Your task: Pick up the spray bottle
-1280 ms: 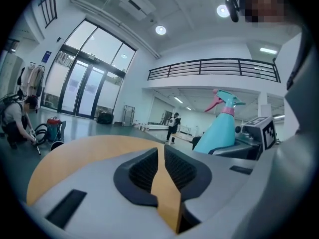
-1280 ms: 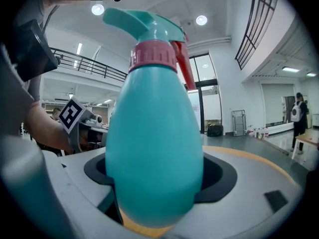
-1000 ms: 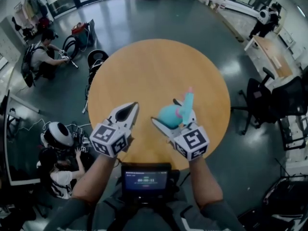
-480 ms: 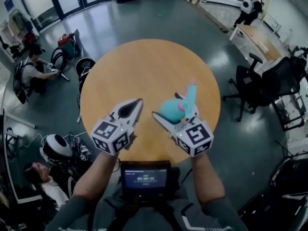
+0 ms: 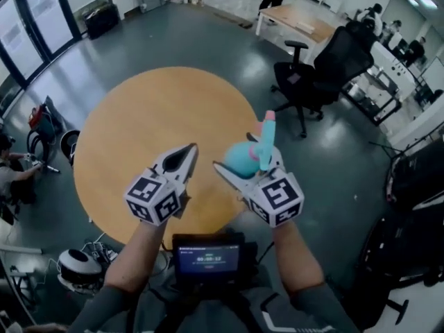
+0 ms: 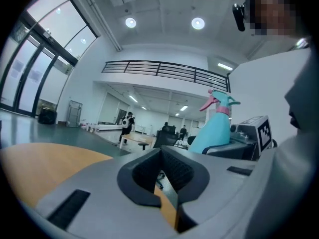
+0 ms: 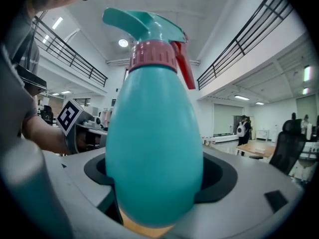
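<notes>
The spray bottle is teal with a pink collar and trigger. It stands upright between the jaws of my right gripper, which is shut on its round body. In the right gripper view the bottle fills the middle and is lifted off the round wooden table, over the table's right edge. My left gripper is beside it on the left, shut and empty. In the left gripper view its jaws meet tip to tip, with the bottle off to the right.
A black office chair stands on the floor to the table's right, with a wooden desk beyond it. A small screen hangs at my chest. A white helmet and seated people are at lower left.
Both grippers have swung to the right across the table, and the view has turned with them. The bottle stays in the right gripper; it now sits over the table's right edge.
</notes>
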Demonstrator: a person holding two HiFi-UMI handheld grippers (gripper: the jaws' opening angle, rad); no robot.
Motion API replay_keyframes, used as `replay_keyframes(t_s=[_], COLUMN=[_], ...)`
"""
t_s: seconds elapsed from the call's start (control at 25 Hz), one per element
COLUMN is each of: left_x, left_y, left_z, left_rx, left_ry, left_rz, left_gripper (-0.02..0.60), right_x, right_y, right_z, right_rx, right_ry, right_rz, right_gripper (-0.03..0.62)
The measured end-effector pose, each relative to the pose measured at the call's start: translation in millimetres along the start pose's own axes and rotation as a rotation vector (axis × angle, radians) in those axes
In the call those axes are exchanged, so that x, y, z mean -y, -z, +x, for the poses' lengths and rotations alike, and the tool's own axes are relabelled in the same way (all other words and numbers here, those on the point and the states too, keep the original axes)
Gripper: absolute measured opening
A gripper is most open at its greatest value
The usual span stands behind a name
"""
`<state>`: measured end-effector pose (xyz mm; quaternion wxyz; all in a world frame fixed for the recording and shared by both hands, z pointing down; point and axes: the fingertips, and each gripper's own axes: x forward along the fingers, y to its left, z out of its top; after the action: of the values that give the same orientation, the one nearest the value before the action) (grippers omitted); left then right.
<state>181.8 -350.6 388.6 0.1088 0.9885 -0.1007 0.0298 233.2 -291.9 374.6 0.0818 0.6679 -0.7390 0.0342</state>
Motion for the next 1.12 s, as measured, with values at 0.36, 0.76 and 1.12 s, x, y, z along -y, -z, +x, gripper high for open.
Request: replay_keyframes(t_s=[0.36,0.76,1.12], left_x=[114.2,231.7,285.5], left_y=[-6.4,6.5,9.0], left_z=[74.4,111.7,147.8], left_rx=[-0.053,-0.124,-0.148], left_ry=[0.333,0.619,0.793], left_rz=[0.048,0.076,0.114], left_gripper=[-0.002,-0.002,-0.002], right_x=[60.4,90.3,121.5], right_y=[-3.2,8.6,21.3], right_z=[-120.5,-245.2,-299.8], right_rx=[-0.009,-0.024,-0.024], right_ry=[0.349,0.654,0.862], right_rz=[0.033,0.103,0.170], right_gripper=[0.446,0.446,0.446])
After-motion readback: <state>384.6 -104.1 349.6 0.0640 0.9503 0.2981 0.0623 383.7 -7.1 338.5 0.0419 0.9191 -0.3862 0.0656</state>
